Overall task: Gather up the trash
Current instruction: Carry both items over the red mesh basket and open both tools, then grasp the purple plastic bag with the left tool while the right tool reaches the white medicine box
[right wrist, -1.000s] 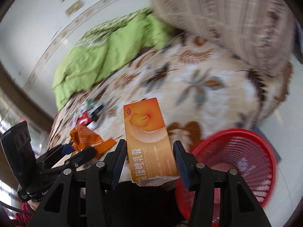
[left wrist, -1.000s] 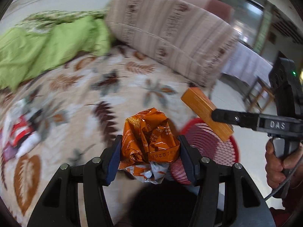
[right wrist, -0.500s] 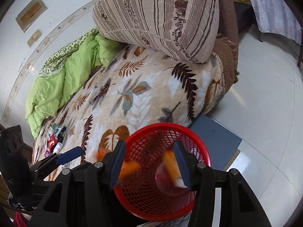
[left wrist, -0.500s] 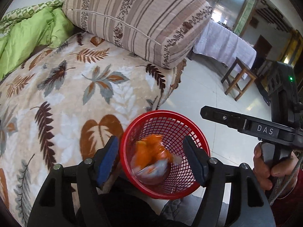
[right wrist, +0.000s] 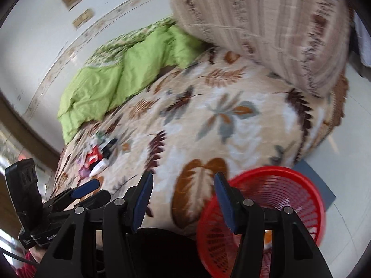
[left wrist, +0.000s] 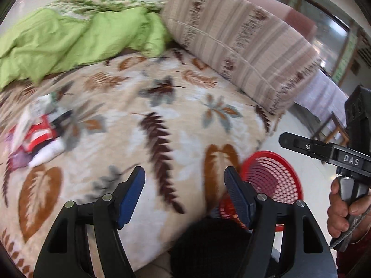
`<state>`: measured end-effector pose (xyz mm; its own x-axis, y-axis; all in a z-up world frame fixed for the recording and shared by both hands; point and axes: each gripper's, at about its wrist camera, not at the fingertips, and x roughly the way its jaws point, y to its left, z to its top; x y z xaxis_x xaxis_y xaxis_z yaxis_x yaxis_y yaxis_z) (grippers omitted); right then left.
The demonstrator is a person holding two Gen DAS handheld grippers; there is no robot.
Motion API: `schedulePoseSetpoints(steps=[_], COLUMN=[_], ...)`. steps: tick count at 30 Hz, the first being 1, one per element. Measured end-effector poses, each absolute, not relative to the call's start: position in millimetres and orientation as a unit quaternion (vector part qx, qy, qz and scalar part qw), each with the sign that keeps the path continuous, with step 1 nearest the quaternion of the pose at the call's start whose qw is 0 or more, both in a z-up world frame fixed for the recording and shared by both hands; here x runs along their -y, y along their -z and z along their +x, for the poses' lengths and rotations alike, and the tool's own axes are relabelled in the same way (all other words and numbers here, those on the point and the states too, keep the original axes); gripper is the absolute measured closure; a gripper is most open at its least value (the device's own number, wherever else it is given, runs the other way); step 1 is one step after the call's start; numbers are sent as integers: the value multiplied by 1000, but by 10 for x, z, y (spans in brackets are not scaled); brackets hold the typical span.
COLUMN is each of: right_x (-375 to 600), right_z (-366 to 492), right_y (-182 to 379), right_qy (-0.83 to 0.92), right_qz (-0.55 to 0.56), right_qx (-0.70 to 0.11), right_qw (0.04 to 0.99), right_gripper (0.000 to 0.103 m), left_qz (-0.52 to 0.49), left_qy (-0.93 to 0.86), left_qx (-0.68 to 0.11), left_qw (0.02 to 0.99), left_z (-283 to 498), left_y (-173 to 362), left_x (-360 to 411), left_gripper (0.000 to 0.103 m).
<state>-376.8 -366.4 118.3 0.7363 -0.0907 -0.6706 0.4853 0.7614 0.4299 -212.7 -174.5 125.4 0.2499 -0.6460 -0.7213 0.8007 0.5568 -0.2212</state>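
Observation:
My left gripper is open and empty over the near edge of the bed. My right gripper is open and empty too, and shows at the right of the left wrist view. The red mesh basket stands on the floor beside the bed, right of both grippers; a bit of orange trash shows through its wall. A pile of leftover trash, red, white and purple wrappers, lies on the bed far to the left. The view is blurred.
The bed has a leaf-patterned blanket, a green quilt at the back and a large striped pillow at the right. A grey mat lies on the white floor by the basket. Stools stand beyond.
Both grippers opened over the basket and dropped the orange wrapper and the orange box into it. They have since swung left, back toward the bed, with jaws open.

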Motion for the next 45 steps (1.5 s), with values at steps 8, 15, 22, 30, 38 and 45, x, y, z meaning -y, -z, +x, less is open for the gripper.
schedulePoseSetpoints(steps=[8, 15, 22, 30, 38, 45], right_x=[3007, 2543, 2222, 2104, 2135, 2103], right_z=[-2714, -2102, -1717, -1399, -1221, -800], right_y=[-1132, -1026, -990, -952, -911, -1041], right_qy=[66, 17, -15, -34, -41, -61], right_qz=[249, 222, 203, 201, 203, 192], right_qx=[-370, -399, -409, -412, -413, -402], right_qw=[893, 890, 889, 888, 887, 893], right_gripper=[44, 44, 44, 44, 44, 44], left_qz=[51, 6, -70, -157, -208, -180], left_qy=[361, 272, 195, 171, 176, 176], left_qx=[-409, -406, -432, -471, -491, -472], left_qw=[836, 872, 878, 851, 827, 845], left_z=[-1480, -875, -49, 674, 1001, 797], left_y=[-1150, -1088, -929, -572, -283, -368], left_x=[900, 191, -357, -349, -282, -342], left_gripper=[33, 33, 33, 43, 79, 79])
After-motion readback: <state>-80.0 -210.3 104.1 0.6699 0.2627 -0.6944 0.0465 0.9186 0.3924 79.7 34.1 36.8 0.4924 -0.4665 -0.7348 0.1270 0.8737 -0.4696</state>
